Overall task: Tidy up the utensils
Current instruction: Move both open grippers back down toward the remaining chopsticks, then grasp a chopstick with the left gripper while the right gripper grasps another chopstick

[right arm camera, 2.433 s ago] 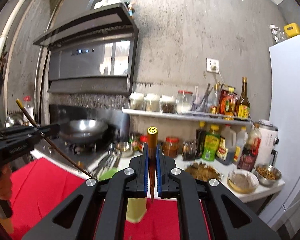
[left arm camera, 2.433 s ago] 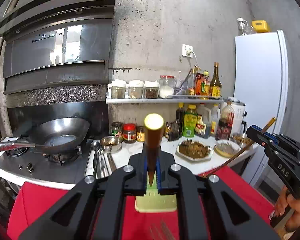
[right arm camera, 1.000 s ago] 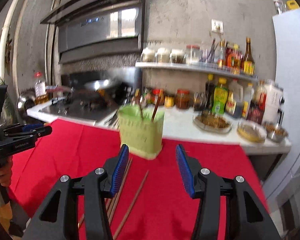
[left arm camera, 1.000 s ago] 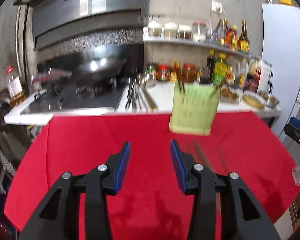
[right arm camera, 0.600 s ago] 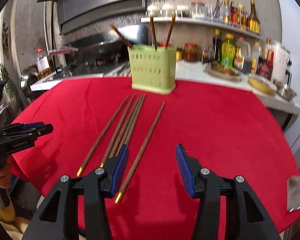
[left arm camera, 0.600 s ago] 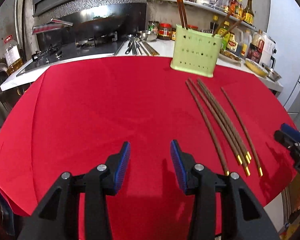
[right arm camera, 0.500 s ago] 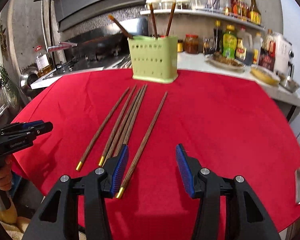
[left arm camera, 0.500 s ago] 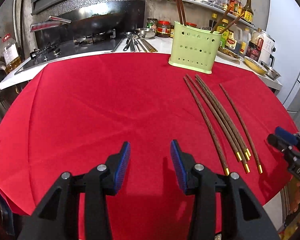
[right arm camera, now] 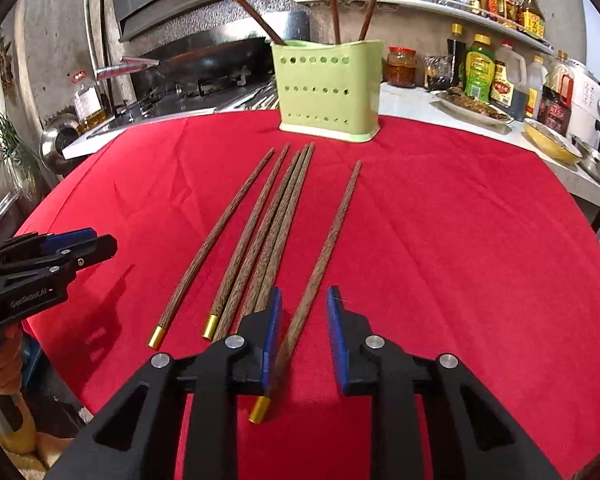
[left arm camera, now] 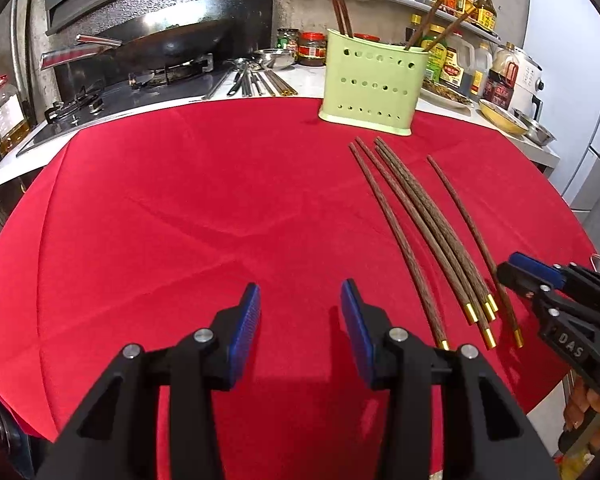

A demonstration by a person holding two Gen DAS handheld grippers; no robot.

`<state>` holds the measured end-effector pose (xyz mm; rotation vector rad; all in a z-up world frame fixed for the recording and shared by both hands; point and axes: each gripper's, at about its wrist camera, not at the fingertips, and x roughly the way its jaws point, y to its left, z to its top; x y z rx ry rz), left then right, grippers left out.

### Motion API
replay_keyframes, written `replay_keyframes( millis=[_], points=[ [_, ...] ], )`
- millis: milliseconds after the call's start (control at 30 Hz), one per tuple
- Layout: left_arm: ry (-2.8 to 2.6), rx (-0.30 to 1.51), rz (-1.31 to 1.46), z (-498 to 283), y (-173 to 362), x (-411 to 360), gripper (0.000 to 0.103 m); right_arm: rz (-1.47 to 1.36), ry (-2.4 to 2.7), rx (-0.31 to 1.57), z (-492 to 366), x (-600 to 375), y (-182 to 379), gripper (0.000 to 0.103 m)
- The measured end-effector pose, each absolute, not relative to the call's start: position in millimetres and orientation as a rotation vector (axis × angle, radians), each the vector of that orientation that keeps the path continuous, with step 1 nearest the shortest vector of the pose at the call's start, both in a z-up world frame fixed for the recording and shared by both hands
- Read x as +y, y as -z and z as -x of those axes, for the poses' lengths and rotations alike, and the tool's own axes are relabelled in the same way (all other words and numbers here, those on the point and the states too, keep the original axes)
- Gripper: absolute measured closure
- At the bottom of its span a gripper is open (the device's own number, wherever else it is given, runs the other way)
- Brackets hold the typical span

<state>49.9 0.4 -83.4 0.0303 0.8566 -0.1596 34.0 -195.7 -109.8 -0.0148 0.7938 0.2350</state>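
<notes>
Chopstick [right arm camera: 320,264] between closing right tongs [right arm camera: 302,334]

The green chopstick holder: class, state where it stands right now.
In both wrist views the green chopstick holder stands upright at the far edge of the red cloth, just beyond the tips of the loose chopsticks, with the kitchen counter behind it.

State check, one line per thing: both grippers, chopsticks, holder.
Left gripper: open, nothing between its jaws.
Right gripper: closing around the lone brown wooden chopstick.
Four other chopsticks: flat on the red cloth.
Green perforated holder: upright, chopsticks inside.
</notes>
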Motion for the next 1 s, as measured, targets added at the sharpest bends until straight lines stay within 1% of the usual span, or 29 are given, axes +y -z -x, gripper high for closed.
replay_keyframes(
  millis=[133, 200, 300, 700, 733, 800, 900, 1000],
  points=[
    [0.186, 0.858, -0.04, -49.0, 83.0, -6.4, 0.062, 0.022, -0.219, 0.8, -39.2, -194.6, 112.4, 0.081],
    [0.201, 0.862, -0.038, -49.3, 83.1, -9.2, 0.062, 0.029, -0.216, 0.804, -39.6, -194.3, 114.5, 0.088],
    [0.225, 0.867, -0.044, -51.2, 83.6, -16.3, 0.062, 0.035, -0.214, 0.812, -39.9, -196.7, 117.5, 0.092],
    [0.354, 0.937, -0.051, -64.9, 93.9, -60.5, 0.062, 0.026, -0.15, 0.794, -39.9, -229.9, 118.8, 0.096],
    [0.356, 0.939, -0.056, -65.6, 94.7, -64.0, 0.063, 0.024, -0.152, 0.794, -40.0, -230.6, 118.6, 0.096],
    [0.34, 0.946, -0.071, -68.1, 96.3, -68.0, 0.077, 0.024, -0.155, 0.791, -40.1, -230.6, 118.8, 0.096],
    [0.338, 0.948, -0.102, -68.9, 98.9, -76.8, 0.091, 0.018, -0.162, 0.789, -39.8, -232.1, 119.3, 0.096],
    [0.336, 0.933, -0.156, -65.3, 99.7, -84.7, 0.093, 0.018, -0.167, 0.787, -39.9, -231.6, 119.2, 0.096]
  ],
)
